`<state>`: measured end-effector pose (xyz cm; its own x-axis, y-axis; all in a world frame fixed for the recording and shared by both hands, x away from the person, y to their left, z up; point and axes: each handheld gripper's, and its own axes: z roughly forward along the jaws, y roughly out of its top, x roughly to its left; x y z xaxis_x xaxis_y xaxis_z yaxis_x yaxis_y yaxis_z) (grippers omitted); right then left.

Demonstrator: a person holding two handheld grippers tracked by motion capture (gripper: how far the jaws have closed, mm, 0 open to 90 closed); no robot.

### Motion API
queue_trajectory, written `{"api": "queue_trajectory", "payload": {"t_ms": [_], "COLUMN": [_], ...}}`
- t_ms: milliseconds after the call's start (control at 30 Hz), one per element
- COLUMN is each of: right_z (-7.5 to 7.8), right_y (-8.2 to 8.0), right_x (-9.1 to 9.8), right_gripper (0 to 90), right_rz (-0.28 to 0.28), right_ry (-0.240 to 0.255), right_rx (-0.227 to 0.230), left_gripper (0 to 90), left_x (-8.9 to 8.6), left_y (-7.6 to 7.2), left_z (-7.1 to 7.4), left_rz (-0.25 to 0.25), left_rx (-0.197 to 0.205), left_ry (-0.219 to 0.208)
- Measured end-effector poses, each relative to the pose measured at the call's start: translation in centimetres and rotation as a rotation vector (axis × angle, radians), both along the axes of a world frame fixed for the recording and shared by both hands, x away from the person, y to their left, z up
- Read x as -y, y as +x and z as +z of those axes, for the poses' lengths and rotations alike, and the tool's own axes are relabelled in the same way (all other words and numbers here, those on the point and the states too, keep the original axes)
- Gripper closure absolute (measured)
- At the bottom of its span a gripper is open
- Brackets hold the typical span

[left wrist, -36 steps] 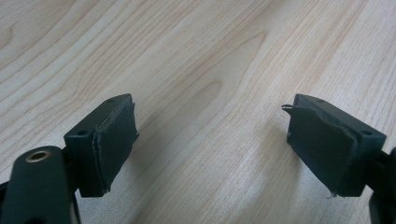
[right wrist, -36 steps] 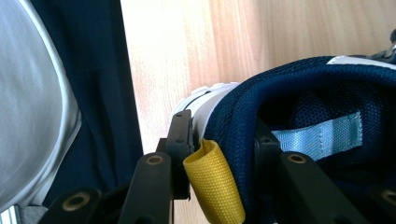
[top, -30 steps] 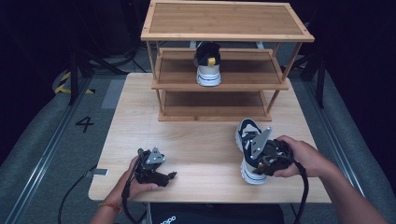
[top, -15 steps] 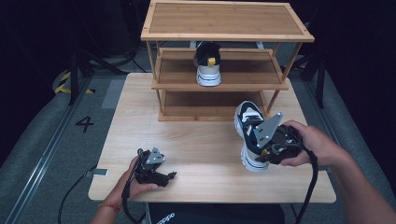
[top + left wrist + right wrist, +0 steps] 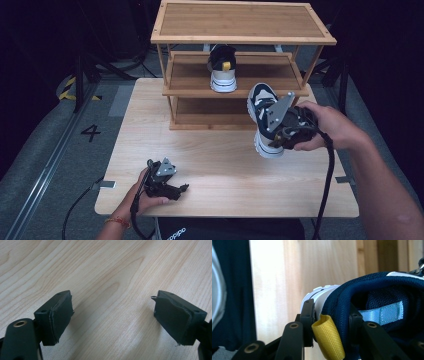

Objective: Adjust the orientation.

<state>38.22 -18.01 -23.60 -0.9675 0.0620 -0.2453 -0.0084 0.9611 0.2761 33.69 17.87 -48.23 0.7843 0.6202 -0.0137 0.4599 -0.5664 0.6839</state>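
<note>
**A:** What are the two grippers doing?

**B:** The right gripper (image 5: 280, 131) is pinched on the heel collar of a navy and white sneaker (image 5: 263, 117). In the right gripper view one jaw presses the outside of the heel and the other sits inside the collar, with a yellow pull loop (image 5: 328, 338) hanging between them. The person's right hand (image 5: 327, 125) wraps the gripper's body. The left gripper (image 5: 176, 189) rests on the table (image 5: 225, 170) near its front edge, held by the left hand (image 5: 145, 192). In the left gripper view its jaws stand wide apart over bare wood grain, with nothing between them.

**A:** Where is the sneaker?

**B:** It hangs above the right part of the table, toe up and tilted toward the wooden shelf rack (image 5: 240, 30), its white sole facing the person. Its toe overlaps the front edge of the middle shelf in the high view; whether they touch, I cannot tell.

**A:** How does that differ from a second ago?

**B:** A second ago the sneaker lay on the table near the front right edge. Half a second ago its toe had risen. Now it is higher and closer to the rack. The left gripper has not moved.

**A:** Anything on the rack?

**B:** A matching second sneaker (image 5: 221, 67) stands on the middle shelf, heel toward the person.
</note>
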Motion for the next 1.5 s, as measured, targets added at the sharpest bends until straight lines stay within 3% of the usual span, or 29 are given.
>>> {"api": "queue_trajectory", "payload": {"t_ms": [233,533,900,1000,1300,1500], "right_z": [1.8,2.1,2.4,2.5,3.7,4.0], "right_y": [2.6,6.7,11.1,11.9,13.2,14.1], "right_x": [-0.2,-1.3,-2.8,-2.9,-2.9,-3.7], "right_gripper": [67.2,67.1,66.6,66.1,65.1,63.9], "right_rz": [-0.006,-0.053,-0.072,-0.066,-0.085,-0.080], "right_ry": [0.018,0.021,0.018,0.028,0.045,0.011], "right_rx": [0.024,0.053,0.015,-0.005,0.018,0.054], "left_gripper": [15.9,15.9,16.0,16.0,16.0,16.0], "left_x": [0.0,0.0,-0.1,-0.1,-0.1,-0.1], "left_y": [0.0,-0.1,-0.2,-0.2,-0.2,-0.2], "left_z": [0.0,0.0,0.0,0.0,0.0,0.0], "left_rz": [-0.002,0.013,0.016,0.018,0.015,0.019], "left_rx": [-0.003,-0.005,0.001,0.001,0.003,0.003], "left_ry": [0.003,-0.003,0.002,-0.004,-0.002,0.004]}}
